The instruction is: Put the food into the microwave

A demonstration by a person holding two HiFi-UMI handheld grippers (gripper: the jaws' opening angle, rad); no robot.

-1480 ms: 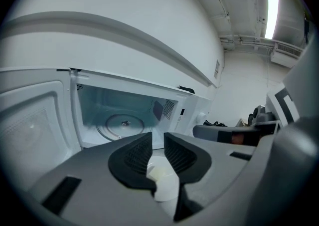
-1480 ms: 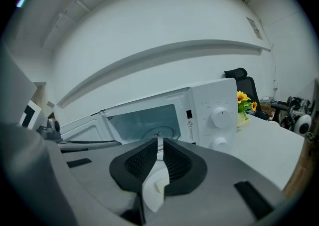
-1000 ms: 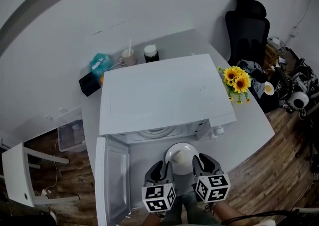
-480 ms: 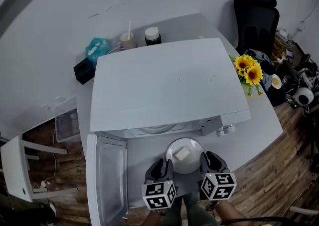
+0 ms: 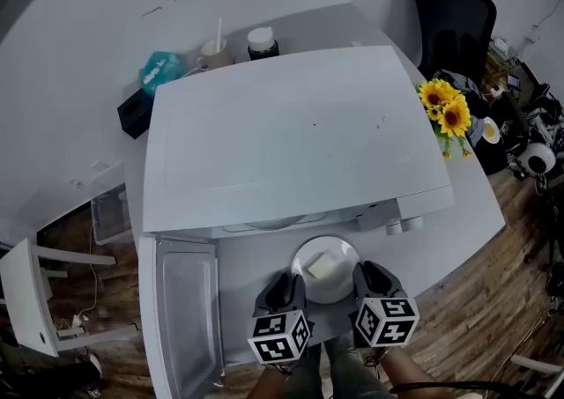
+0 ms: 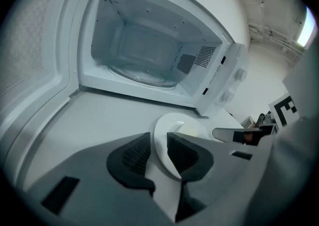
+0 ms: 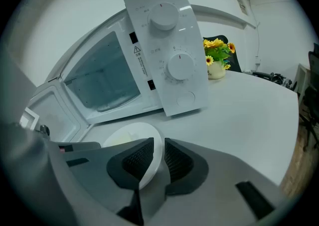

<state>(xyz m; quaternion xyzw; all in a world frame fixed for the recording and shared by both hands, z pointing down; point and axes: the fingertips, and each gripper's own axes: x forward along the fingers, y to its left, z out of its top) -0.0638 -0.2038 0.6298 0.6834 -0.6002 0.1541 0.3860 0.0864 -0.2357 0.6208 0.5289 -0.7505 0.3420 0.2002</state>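
Note:
A white plate [image 5: 339, 252] carrying a pale square piece of food [image 5: 322, 267] is held just in front of the open white microwave [image 5: 291, 142]. My left gripper [image 5: 288, 290] is shut on the plate's left rim and my right gripper [image 5: 368, 281] is shut on its right rim. From the left gripper view, the jaws of the left gripper [image 6: 157, 143] pinch the plate [image 6: 174, 124], with the empty cavity [image 6: 149, 55] and its glass turntable ahead. Seen in the right gripper view, the right gripper [image 7: 158, 148] clamps the plate [image 7: 130, 137] below the control panel [image 7: 169, 50].
The microwave door [image 5: 181, 309] hangs open to the left. A vase of sunflowers [image 5: 448, 114] stands on the table [image 5: 458, 212] at the right. Cups [image 5: 216, 52], a jar and a tissue pack [image 5: 159, 71] sit behind the microwave. A black chair [image 5: 458, 14] is at the far right.
The head view has shifted forward over the microwave. Both grippers stay shut on the plate, which has edged slightly nearer the opening.

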